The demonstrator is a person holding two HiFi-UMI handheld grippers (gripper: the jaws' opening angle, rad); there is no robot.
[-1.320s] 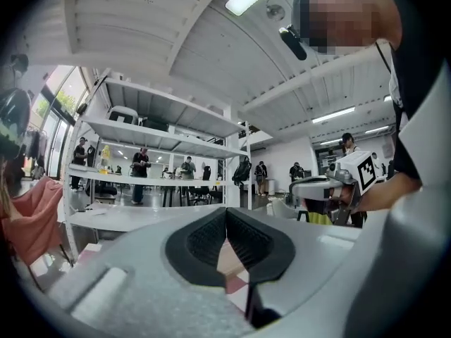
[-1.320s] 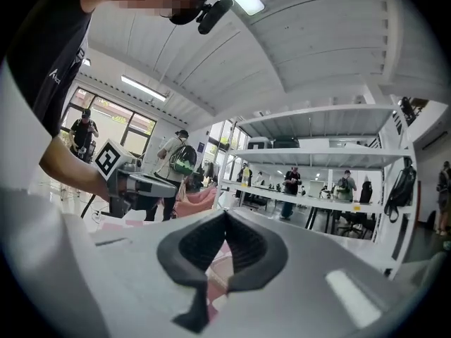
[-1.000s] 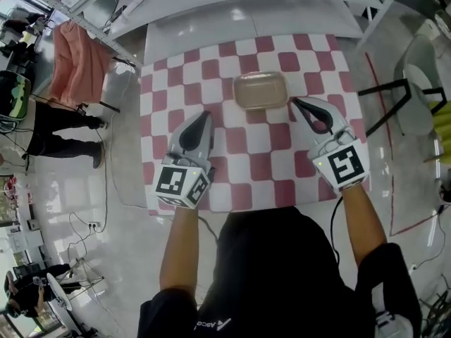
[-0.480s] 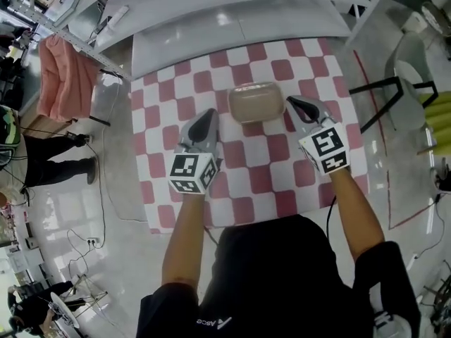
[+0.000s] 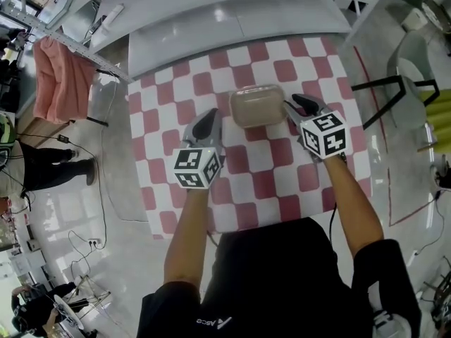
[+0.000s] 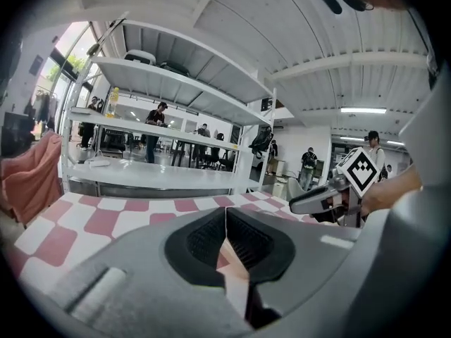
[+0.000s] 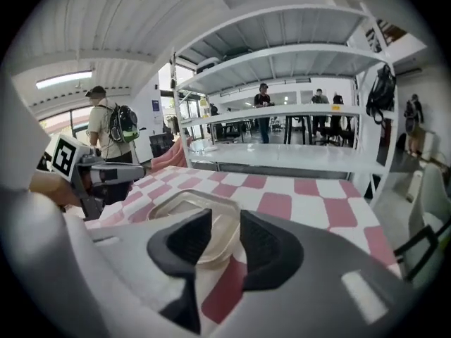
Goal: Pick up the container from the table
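In the head view I see the container [image 5: 257, 105] on the table [image 5: 239, 164], in the upper middle of the frame, nearer the table's far edge than the near one. My left gripper [image 5: 209, 115] is over the table to the lower left of the container, near its left end. My right gripper [image 5: 289, 105] is at the container's right end. Its jaws are opening, and the right gripper view shows the container's rim between them. A shelf unit [image 5: 232, 20] runs behind the table along the top of the frame. A cloth [image 5: 60, 76] hangs at upper left, a chair [image 5: 416, 69] stands at right, and a person [image 5: 49, 167] stands at the left edge.
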